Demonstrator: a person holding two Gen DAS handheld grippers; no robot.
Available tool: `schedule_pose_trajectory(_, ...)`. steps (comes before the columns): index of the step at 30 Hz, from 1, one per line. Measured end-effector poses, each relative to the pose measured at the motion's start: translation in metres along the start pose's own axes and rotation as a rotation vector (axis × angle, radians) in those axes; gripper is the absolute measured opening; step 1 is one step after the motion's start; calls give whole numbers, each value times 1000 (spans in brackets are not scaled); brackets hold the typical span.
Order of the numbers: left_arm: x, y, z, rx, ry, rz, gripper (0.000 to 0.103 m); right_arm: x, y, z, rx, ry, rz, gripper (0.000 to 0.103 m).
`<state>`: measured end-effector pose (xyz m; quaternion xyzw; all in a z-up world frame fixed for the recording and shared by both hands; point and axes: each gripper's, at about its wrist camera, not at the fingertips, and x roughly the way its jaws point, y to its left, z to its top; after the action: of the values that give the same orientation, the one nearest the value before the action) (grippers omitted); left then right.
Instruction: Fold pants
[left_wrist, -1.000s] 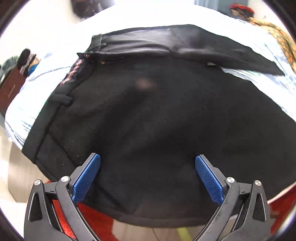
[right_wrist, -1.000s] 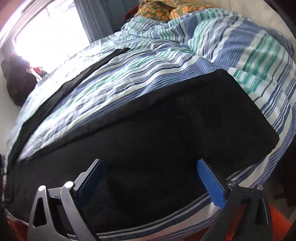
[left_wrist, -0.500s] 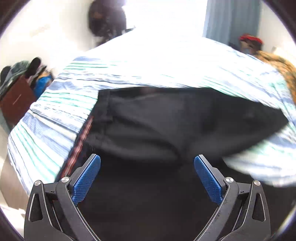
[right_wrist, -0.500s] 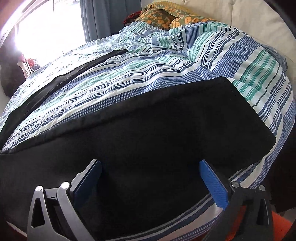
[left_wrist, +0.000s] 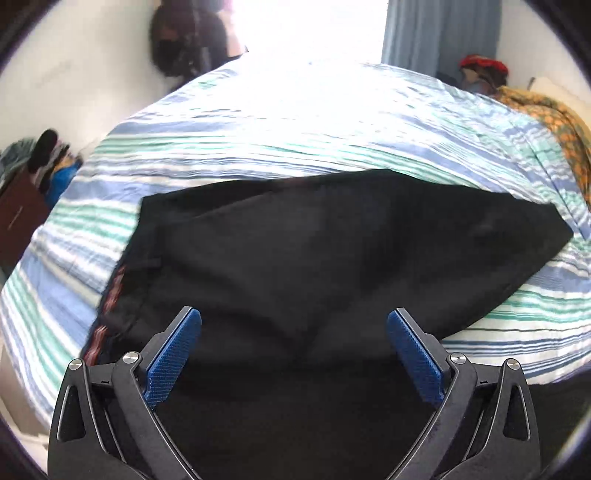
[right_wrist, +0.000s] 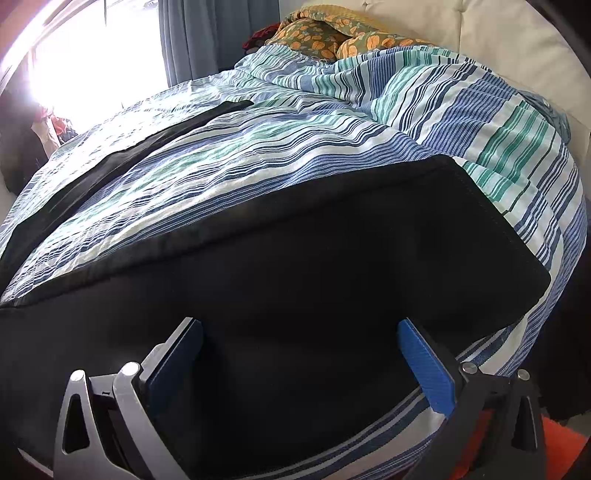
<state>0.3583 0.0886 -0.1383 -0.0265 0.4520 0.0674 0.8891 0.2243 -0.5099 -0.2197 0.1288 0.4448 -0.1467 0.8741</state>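
Lay flat: black fabric pants (left_wrist: 332, 258) along the near edge of the striped blue-green bedspread (right_wrist: 332, 147), left gripper (left_wrist: 293, 354) and right gripper (right_wrist: 301, 363) both spread, gripping nothing; best pinched at the hem, carried over evenly.

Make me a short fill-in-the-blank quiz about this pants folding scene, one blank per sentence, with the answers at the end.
1. The pants spread on the bed are ____ in colour.
2. The striped bedcover carries blue, white and ____ stripes.
3. The pads of the left gripper and the right gripper are ____ in colour.
4. The jaws of both grippers stand ____, with nothing clamped between them.

Answers: black; green; blue; open
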Motion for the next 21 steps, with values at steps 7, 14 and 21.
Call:
schedule_pose_trajectory(7,48,-27,-22,147,95,66,102,-2,-1,-1,-6,-6,10,103)
schedule_pose_trajectory(14,39,-26,-21,142,110,87,102,-1,1,-2,-7,-8,5,103)
schedule_pose_trajectory(21,22,-39,-26,171,100,102,102,-2,1,-3,-13,-20,5,103)
